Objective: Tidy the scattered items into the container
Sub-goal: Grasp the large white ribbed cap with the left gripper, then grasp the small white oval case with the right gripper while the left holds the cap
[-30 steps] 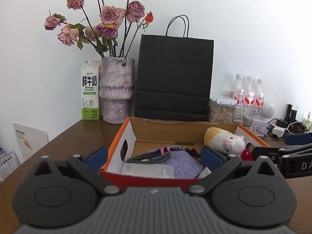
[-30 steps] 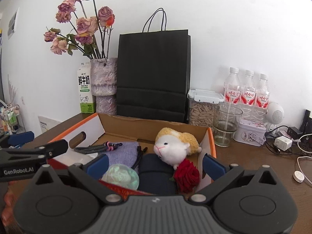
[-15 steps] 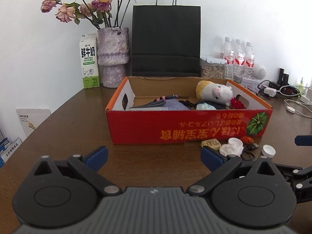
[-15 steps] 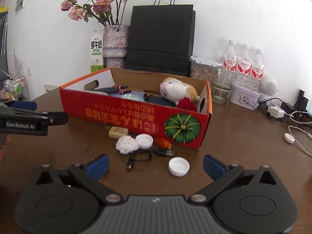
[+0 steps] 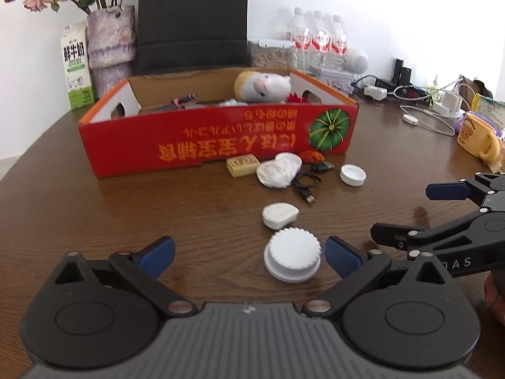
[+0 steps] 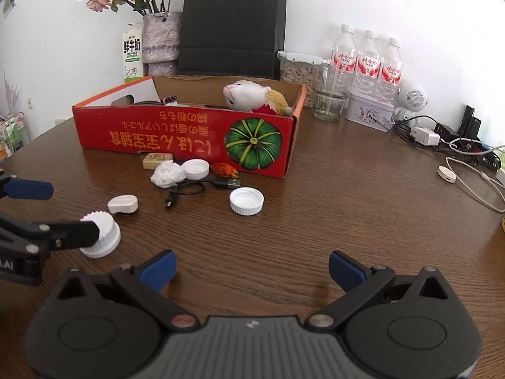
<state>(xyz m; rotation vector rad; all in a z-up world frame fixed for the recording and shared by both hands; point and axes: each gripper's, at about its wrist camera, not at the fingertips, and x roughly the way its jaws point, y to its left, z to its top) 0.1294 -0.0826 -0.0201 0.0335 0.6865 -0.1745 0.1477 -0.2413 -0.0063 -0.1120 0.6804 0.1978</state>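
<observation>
A red cardboard box (image 5: 217, 140) (image 6: 189, 132) holds a plush sheep (image 5: 265, 87), a red rose and other items. In front of it lie a tan block (image 5: 242, 165), a crumpled tissue (image 5: 277, 172), a black cable (image 5: 304, 186), an orange item (image 5: 312, 156), white caps (image 5: 353, 174) (image 6: 246, 201), a small white case (image 5: 280, 215) and a ribbed white lid (image 5: 293, 258) (image 6: 101, 233). My left gripper (image 5: 249, 257) is open, low over the table, with the ribbed lid between its fingers. My right gripper (image 6: 252, 268) is open and empty above bare wood.
Behind the box stand a milk carton (image 5: 77, 69), a vase of roses (image 5: 110, 47), a black paper bag (image 5: 192, 19), water bottles (image 6: 367, 60), a glass (image 6: 328, 104) and a tin. Chargers and cables (image 6: 457, 145) and a yellow mug (image 5: 478, 137) sit right.
Both grippers have pulled back from over the box and dropped low toward the table. The scattered items in front of the box have come into view, and the ribbed lid now lies between my left fingers.
</observation>
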